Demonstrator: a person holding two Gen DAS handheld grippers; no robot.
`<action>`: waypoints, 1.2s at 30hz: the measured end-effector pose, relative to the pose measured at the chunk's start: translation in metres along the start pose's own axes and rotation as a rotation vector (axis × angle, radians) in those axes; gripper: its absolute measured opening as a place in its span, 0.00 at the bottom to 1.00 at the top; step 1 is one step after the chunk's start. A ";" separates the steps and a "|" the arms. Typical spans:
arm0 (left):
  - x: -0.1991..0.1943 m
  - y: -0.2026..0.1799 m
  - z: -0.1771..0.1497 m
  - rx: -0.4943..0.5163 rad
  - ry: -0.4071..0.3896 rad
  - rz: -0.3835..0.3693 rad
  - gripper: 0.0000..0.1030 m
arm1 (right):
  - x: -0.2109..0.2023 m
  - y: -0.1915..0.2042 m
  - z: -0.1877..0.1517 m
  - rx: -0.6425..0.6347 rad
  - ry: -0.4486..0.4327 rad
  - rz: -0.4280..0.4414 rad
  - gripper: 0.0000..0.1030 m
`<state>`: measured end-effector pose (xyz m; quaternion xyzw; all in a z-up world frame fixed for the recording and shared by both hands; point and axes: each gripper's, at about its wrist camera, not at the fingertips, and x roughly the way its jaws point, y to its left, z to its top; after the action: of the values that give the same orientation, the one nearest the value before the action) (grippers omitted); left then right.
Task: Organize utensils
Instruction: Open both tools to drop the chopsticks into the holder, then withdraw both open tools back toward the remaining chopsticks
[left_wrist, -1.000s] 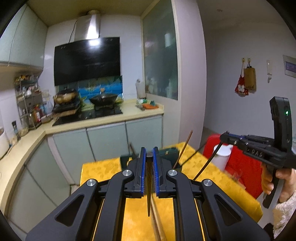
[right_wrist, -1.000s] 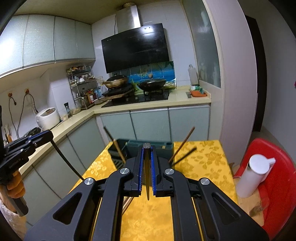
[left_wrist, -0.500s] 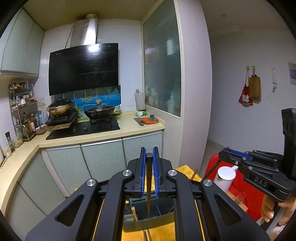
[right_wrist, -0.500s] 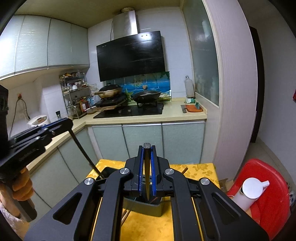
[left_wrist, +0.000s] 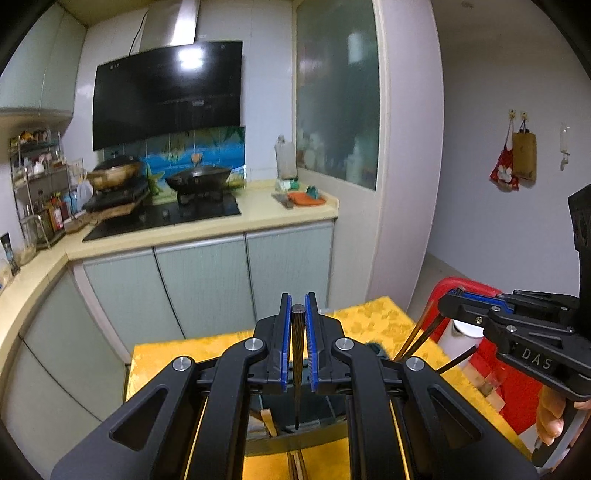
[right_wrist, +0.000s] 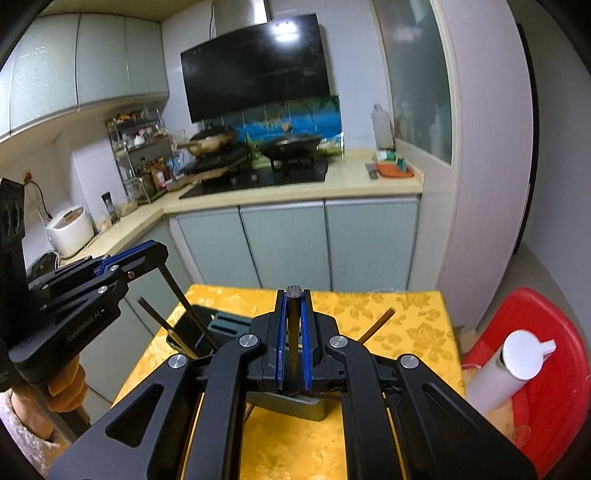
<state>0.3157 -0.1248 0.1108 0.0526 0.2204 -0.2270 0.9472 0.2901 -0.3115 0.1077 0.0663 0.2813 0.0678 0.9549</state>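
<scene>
Left wrist view: my left gripper (left_wrist: 297, 314) clamps a dark chopstick (left_wrist: 297, 365) at lower centre, tip down over the utensil holder (left_wrist: 295, 437) on the yellow table (left_wrist: 166, 360), whose far edge lies close behind.

Right wrist view: my right gripper (right_wrist: 294, 301) pinches another chopstick (right_wrist: 293, 339) above the holder (right_wrist: 221, 325), with bare cloth toward the right edge.

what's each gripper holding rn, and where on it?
Left gripper: one dark chopstick, jaws clamped at its thick top end, tip hanging over the dark utensil holder. Right gripper: another chopstick, same top-end hold.
</scene>
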 end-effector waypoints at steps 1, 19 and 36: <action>0.004 0.002 -0.003 -0.006 0.010 0.001 0.07 | 0.004 0.000 -0.002 0.003 0.010 -0.002 0.08; -0.003 0.023 -0.018 -0.091 -0.005 0.029 0.68 | 0.012 -0.010 -0.008 0.040 -0.026 -0.060 0.50; -0.058 0.020 -0.056 -0.079 -0.048 0.108 0.84 | -0.052 -0.008 -0.040 -0.014 -0.177 -0.175 0.51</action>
<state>0.2566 -0.0729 0.0860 0.0217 0.2034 -0.1679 0.9643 0.2255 -0.3249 0.1001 0.0405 0.2002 -0.0197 0.9787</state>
